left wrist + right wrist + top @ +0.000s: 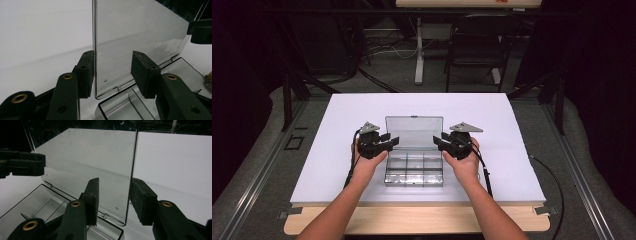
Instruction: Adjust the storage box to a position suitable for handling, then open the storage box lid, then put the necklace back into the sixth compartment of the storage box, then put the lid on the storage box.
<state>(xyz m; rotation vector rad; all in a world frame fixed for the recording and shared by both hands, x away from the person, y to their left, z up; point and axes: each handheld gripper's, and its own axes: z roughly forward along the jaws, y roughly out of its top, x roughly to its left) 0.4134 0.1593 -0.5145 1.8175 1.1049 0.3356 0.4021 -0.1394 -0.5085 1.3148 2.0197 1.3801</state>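
Note:
A clear plastic compartment box (414, 172) lies open on the white table, its lid (414, 131) standing upright at the back. My left gripper (392, 140) is at the lid's left edge and my right gripper (438, 140) at its right edge. In the left gripper view the lid (140, 37) passes between the jaws of my left gripper (112, 72): one pad (86, 72) lies against it and the other stands well clear. In the right gripper view the lid edge (131, 170) sits between the spread jaws of my right gripper (113, 200). Both grippers are open.
The box sits mid-table on the white board (337, 165), with bare surface on all sides. A wooden strip (422, 220) runs along the near edge. A dark chair (474, 50) and a white table leg (419, 50) stand beyond the far edge.

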